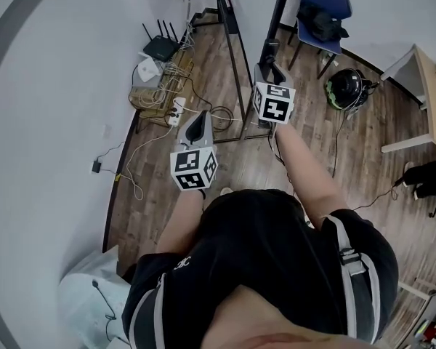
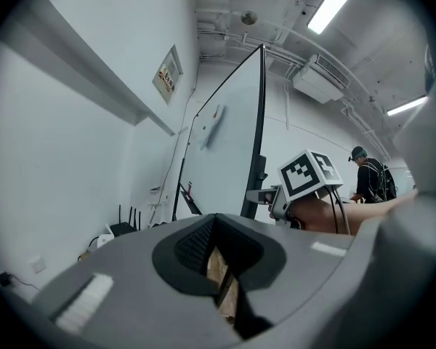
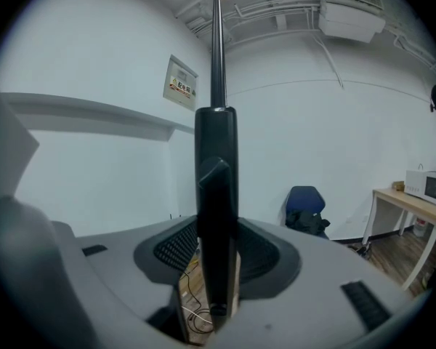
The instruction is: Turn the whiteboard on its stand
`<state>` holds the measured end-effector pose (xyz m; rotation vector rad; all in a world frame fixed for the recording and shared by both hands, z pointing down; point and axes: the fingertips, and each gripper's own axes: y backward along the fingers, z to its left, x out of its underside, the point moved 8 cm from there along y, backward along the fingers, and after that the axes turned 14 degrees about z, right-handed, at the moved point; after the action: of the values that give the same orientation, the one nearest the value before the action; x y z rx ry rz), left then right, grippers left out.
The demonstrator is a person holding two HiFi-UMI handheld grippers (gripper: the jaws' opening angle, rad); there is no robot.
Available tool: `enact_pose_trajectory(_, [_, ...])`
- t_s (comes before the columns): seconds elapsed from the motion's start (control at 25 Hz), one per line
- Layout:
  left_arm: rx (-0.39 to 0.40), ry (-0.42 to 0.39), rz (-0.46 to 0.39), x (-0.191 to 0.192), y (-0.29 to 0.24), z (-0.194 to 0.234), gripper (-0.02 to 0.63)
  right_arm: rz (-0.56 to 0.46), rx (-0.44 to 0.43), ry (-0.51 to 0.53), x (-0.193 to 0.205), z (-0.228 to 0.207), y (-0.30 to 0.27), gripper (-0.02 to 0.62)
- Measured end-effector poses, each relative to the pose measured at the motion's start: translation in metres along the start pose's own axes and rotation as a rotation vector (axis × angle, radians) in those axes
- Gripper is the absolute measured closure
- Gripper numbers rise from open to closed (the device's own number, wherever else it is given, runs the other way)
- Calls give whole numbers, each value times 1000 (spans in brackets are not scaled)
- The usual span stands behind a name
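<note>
The whiteboard (image 2: pixel 224 140) stands upright on its black stand, and the left gripper view shows it at a slant. In the right gripper view, its black side frame (image 3: pixel 216 195) runs straight up between the jaws. My right gripper (image 3: pixel 216 267) is shut on this frame, which fills the gap between the pads. The head view shows my right gripper (image 1: pixel 267 51) at the frame's black bar (image 1: pixel 279 9), arm stretched forward. My left gripper (image 1: pixel 200 118) hangs lower and to the left, away from the board. Its jaws (image 2: pixel 216 257) are shut with nothing between them.
A router (image 1: pixel 160 47), a power strip (image 1: pixel 176 109) and loose cables lie on the wood floor by the left wall. A blue chair (image 1: pixel 323 9), a helmet (image 1: pixel 346 87) and a table (image 1: pixel 430 86) stand to the right. Another person (image 2: pixel 370 177) stands further back.
</note>
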<state>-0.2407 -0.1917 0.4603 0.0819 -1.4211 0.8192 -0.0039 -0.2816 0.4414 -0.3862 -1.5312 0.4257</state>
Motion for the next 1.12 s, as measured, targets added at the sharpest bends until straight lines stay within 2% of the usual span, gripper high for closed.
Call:
enact_pose_trajectory(0.56, [-60,-13,23,15,14,-77,597,-17,-115,75,28,-8,48,423])
enact_pose_trajectory(0.8, [-102,-16,17,20,23,-81,597,-14,-134,89,39,-8,62,425])
enact_pose_trajectory(1.12, [-90,-32,42,21,15,-92,597,-15,-140,99,47,-8,77,426])
